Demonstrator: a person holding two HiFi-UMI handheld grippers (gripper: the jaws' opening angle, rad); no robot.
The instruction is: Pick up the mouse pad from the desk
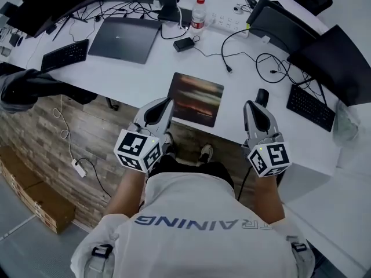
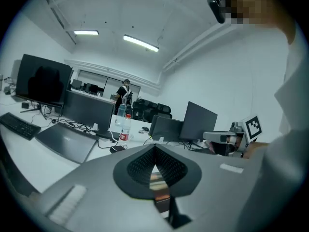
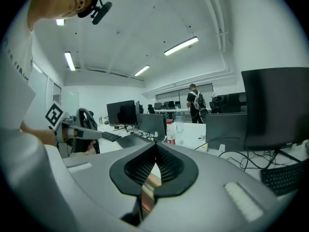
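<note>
1. The mouse pad (image 1: pixel 196 99) lies flat on the white desk (image 1: pixel 133 77), right at the near edge. It is a dark rectangle with a blurred reddish print, and nothing has hold of it.
2. My left gripper (image 1: pixel 168 104) has its jaws fully together. In its own view the ribbed pads meet at the tip with nothing caught between them.
3. In the head view, that gripper's tip sits right at the pad's left edge, close to its near left corner. I cannot tell whether it touches the pad or hangs just above it.
4. My right gripper (image 1: pixel 250 105) is closed as well, its pads meeting at the tip, and it carries nothing.
5. The right gripper is off to the right of the pad and clearly apart from it, with a strip of bare desk between them. A black mouse (image 1: pixel 262 96) lies just beside its tip, on the far side from the pad.
6. Both grippers point away from my body toward the desk, roughly parallel, with the pad between them and their marker cubes nearest to me.
7. Farther back on the desk I see:
   - a closed dark laptop (image 1: pixel 124 37)
   - a black keyboard (image 1: pixel 65 55) to its left
   - a bottle with a red label (image 1: pixel 198 13)
   - a small black power brick (image 1: pixel 184 44) with its cable
   - a second keyboard (image 1: pixel 310 107) at the right
8. In the left gripper view, a person (image 2: pixel 124 93) stands at the far end of the room, behind the rows of monitors.
</note>
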